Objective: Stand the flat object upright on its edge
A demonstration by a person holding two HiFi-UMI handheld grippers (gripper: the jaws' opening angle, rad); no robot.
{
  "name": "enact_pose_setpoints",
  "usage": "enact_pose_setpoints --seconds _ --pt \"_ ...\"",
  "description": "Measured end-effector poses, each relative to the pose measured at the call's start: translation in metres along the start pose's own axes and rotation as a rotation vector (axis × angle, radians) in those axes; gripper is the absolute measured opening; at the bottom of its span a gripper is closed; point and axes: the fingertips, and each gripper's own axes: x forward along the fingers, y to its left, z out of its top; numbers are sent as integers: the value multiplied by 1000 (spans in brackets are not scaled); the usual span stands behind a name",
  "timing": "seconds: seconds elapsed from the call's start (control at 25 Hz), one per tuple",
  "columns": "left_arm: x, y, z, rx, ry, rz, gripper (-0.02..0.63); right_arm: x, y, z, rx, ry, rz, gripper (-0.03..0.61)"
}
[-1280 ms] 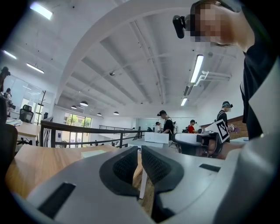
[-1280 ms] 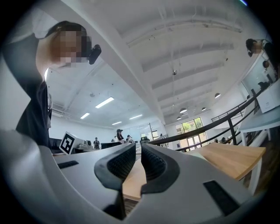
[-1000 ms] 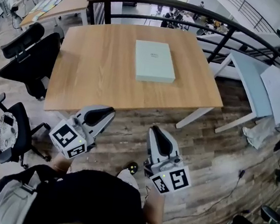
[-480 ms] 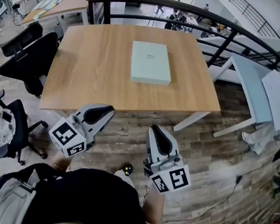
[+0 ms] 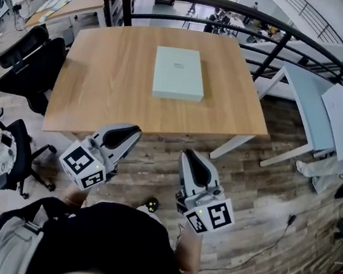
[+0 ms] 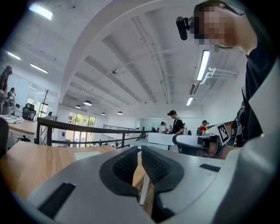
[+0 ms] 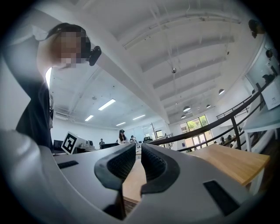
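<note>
The left tool (image 5: 133, 132) is closed. In the left gripper view its dark ribbed pads (image 6: 124, 166) stand with only a thin slit between them, and nothing is in that slit. The right tool (image 5: 187, 156) is closed too. In the right gripper view its pads (image 7: 155, 165) are drawn together in the same way and hold nothing. Both tools are held side by side in front of the person, and each points roughly level toward the counter (image 5: 103, 88). A marker cube (image 5: 84, 167) sits at the back of the left tool, and a second marker cube (image 5: 211, 217) sits at the back of the right one.

Both tools hang over the wood-plank floor (image 5: 264, 194), short of the counter. The left tool's tip is close to the counter's near edge, and the right tool's tip is a little further back.

The flat box (image 5: 179, 73), pale green, lies flat on its broad face on the wooden counter top. It sits toward the far half, slightly right of the middle, well apart from both tools.

A curved black railing (image 5: 236, 11) runs behind the counter. Two black office chairs (image 5: 28, 63) stand off its left side. A white table (image 5: 309, 103) stands to its right.
</note>
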Motion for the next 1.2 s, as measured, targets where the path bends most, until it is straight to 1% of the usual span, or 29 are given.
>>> enact_pose_setpoints --seconds 0.32,0.64,0.88,1.04,1.2 --pt "17 -3 -5 -3 3 32 37 -2 -21 2 3 -2 35 46" --pt "24 -5 -4 9 14 54 37 -5 -32 3 23 -14 48 46" --pt "37 -14 1 62 30 54 37 -10 -41 10 32 -38 48 46" --pt "37 -16 2 57 29 57 37 -14 -41 10 38 -51 54 46" --pt "39 -12 3 75 27 73 37 -14 -44 5 47 -53 62 46"
